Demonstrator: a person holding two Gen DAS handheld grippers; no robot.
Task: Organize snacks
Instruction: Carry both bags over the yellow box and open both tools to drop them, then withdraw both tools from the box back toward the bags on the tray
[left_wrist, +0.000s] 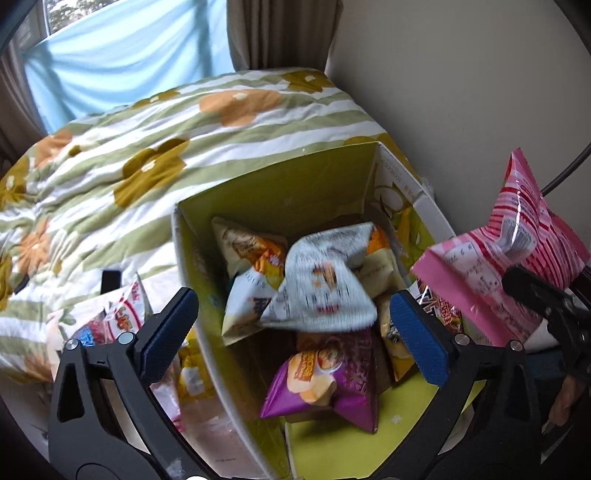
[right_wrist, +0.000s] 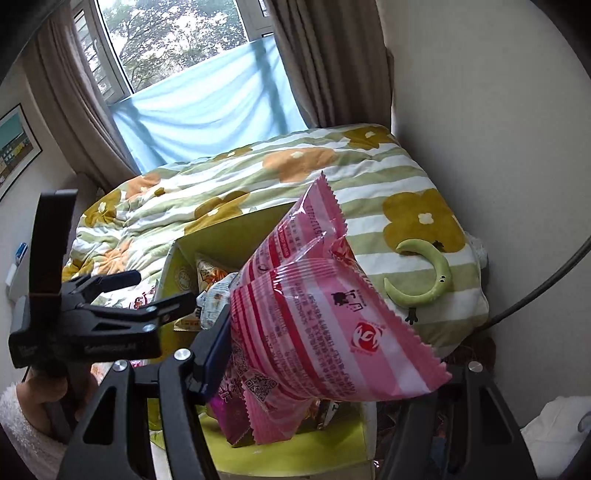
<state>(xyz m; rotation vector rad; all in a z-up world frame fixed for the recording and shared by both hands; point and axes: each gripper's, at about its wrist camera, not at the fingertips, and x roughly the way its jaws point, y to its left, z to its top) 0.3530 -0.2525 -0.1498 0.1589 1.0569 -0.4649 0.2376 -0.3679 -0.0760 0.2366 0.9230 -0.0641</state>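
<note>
A big soft blanket with green stripes and orange and brown flowers (left_wrist: 155, 147) covers the bed. On it stands an open cardboard box with yellow-green walls inside (left_wrist: 280, 184). This box is where the snacks go.

Some snacks are already in the box. A blurry white and grey snack bag (left_wrist: 325, 280) is on top of the pile, or maybe dropping onto it; the blur makes it hard to tell. It is right between the wide blue pads of the left gripper (left_wrist: 291, 328), but the pads do not touch it. That gripper's fingers are spread far apart and hold nothing. Under the white bag is a shiny purple snack bag (left_wrist: 332, 380), and next to it is a small cream and orange snack bag (left_wrist: 247, 247).

The right gripper (right_wrist: 321, 380) holds a pink striped plastic snack bag (right_wrist: 314, 325). Its fingers are squeezed on the lower part of the bag, which is up in the air, above the near right side of the box. I think it goes in next.

More is left to do. Outside the box, by its left wall, a few red and white snack bags (left_wrist: 122, 317) lie on the blanket. So the job looks about half done, though how many more wait out of sight I cannot say.
</note>
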